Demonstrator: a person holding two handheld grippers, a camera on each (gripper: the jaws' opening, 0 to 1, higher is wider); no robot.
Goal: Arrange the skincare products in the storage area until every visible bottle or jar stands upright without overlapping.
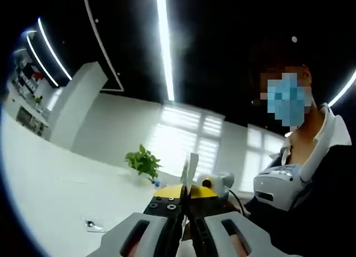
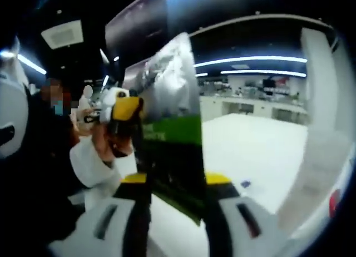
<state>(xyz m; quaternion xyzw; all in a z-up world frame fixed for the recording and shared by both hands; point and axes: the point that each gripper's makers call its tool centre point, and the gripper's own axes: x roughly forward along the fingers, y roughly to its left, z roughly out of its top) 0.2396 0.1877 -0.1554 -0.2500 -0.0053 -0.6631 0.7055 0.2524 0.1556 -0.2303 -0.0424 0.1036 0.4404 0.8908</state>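
A flat foil packet (image 2: 167,123), silver above and green below, stands between the jaws of my right gripper (image 2: 177,179). The yellow tips press its two sides. My left gripper (image 2: 123,109), held by a hand, pinches the packet's left edge. In the left gripper view the same packet (image 1: 192,167) shows edge-on as a thin white strip. It rises from my left gripper (image 1: 186,197), whose jaws are shut on it. My right gripper (image 1: 214,184) sits just behind the packet. No bottle or jar is in sight.
A person (image 1: 311,173) with a headset around the neck stands close on the right of the left gripper view. A white table (image 1: 61,196) carries a potted plant (image 1: 143,161) and a small wrapper (image 1: 93,226). The table (image 2: 261,151) stretches far behind the packet.
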